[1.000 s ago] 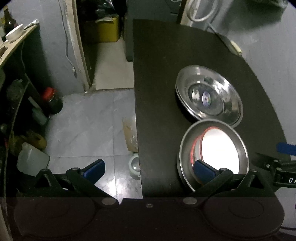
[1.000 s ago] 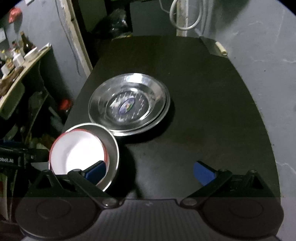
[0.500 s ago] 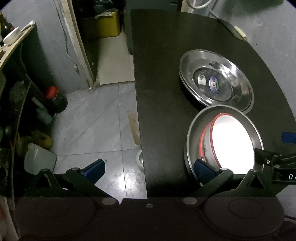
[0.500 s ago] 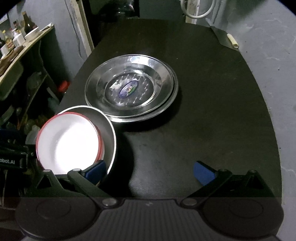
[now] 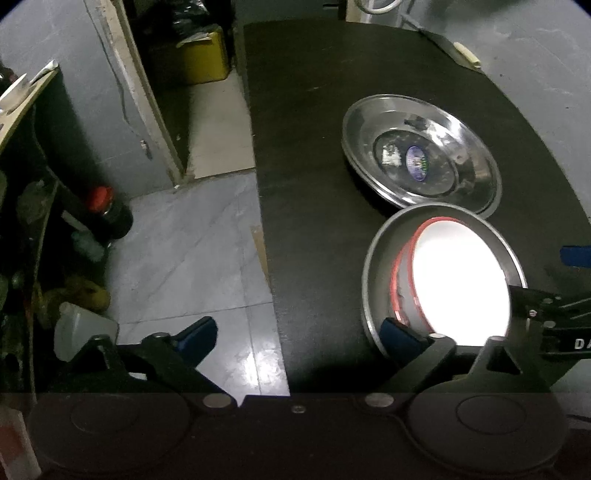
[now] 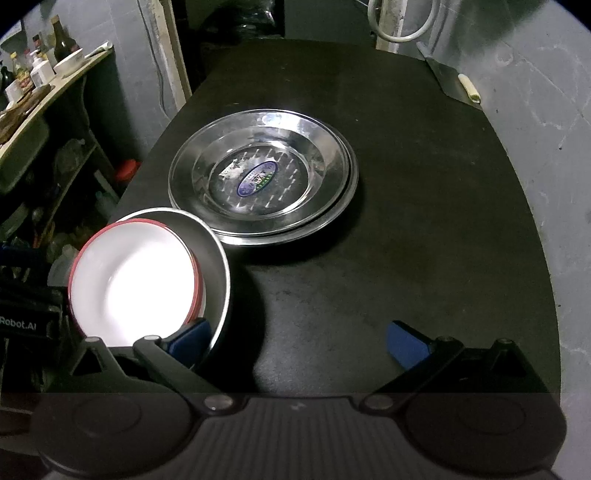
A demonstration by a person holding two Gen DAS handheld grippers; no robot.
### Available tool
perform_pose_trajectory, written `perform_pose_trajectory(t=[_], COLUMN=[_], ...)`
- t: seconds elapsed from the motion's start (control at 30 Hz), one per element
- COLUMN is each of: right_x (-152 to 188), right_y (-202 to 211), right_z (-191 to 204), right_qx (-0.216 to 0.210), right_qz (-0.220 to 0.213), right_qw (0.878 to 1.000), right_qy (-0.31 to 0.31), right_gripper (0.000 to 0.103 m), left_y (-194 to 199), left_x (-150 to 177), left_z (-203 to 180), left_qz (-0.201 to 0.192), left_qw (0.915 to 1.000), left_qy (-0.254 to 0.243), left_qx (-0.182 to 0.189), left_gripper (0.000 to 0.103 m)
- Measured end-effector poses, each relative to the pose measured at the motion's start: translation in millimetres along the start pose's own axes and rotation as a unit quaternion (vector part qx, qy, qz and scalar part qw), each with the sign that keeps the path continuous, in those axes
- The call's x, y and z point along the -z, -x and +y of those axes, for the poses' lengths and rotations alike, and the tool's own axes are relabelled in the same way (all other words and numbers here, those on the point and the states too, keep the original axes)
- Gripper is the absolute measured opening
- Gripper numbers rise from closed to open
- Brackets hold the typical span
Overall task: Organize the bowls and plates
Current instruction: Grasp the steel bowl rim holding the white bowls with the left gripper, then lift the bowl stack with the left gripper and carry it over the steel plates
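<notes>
White, red-rimmed bowls nest inside a steel plate, just beside stacked steel plates on the black desk. Both hand-held grippers, left and right, gape wide, holding nothing.

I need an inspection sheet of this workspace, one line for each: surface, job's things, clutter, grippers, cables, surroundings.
Surface: black table, dull, against a grey wall.
Job's things: stacked steel plates with a label sticker; beside them a steel bowl holding red-rimmed white bowls, at the near left edge.
Clutter: knife at the far right corner.
Grippers: left gripper open, one finger by the bowl rim, the other over the floor; right gripper open, one finger at the bowl.
Cables: white hose loop behind the table.
Surroundings: shelf with bottles, yellow box, tiled floor.
</notes>
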State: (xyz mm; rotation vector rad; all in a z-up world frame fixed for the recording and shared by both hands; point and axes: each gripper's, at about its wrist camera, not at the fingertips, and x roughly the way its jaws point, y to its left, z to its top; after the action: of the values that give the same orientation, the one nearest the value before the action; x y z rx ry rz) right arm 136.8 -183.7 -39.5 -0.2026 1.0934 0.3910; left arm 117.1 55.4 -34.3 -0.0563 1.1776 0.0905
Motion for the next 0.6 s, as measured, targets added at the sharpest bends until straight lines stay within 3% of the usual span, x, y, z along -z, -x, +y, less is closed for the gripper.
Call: perform_pose_trajectory(t=[0.23,0.3,0.4,0.6], right_x=[-1.9,-2.0,-2.4,-2.3], right_y=[0.0,-0.1,0.7,0.3], right_z=[-2.6,-2.4,0.7,6.4], right_qx=[-0.014,-0.021,-0.031,-0.051], right_qz=[0.004,0.005,0.005,0.008], right_qw=[1.0,1.0,0.999,0.998], right_qy=[-0.001,-0.001,0.008,0.02], right_gripper=[0.096,0.089,0.081,0.064], left_y=[1.9,2.0,1.8,0.0], left_x=[-0.5,-0.5,-0.5,0.2], left_z=[1.6,-0.5,-8.3,-17.0], left_qz=[-0.002,-0.002,-0.003,0.001], left_qw=[0.9987,0.9975,0.997,0.9958], left_qy=[0.012,0.014,-0.001,-0.02], left_qx=[0.05,0.069,0.078,0.09], left_gripper=[0.063,0.046,0.033,0.019])
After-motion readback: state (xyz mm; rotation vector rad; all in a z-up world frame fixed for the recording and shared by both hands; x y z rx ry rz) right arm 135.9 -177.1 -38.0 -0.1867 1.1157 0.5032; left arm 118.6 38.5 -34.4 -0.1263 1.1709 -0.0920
